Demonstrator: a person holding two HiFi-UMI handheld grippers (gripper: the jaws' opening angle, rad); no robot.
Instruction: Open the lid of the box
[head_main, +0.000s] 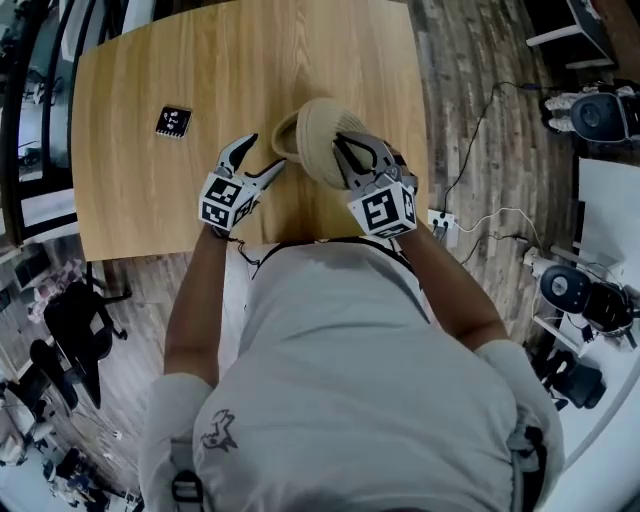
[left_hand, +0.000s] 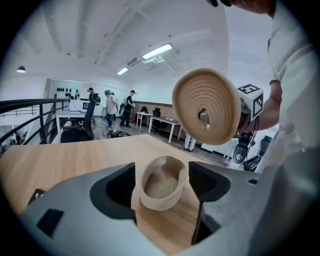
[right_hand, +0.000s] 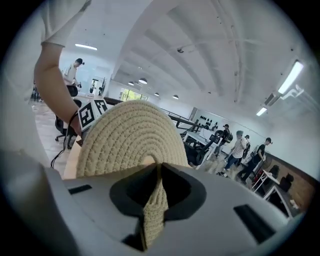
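A small round woven box (head_main: 284, 135) is tilted, its open mouth toward my left gripper (head_main: 266, 155), which is shut on it above the wooden table (head_main: 140, 70). In the left gripper view the box (left_hand: 160, 182) sits between the two jaws and its spiral bottom shows. The woven lid (head_main: 322, 140) is off the box and stands on edge just to the right. My right gripper (head_main: 347, 152) is shut on the lid's rim. In the right gripper view the lid (right_hand: 131, 137) fills the space ahead, its edge pinched between the jaws of my right gripper (right_hand: 156, 200). The lid (left_hand: 207, 106) hangs above the box.
A black-and-white marker tile (head_main: 173, 121) lies on the table at the left. The table's near edge runs just under the grippers. Cables and camera gear (head_main: 580, 290) lie on the floor at the right, and office chairs (head_main: 70, 320) stand at the left.
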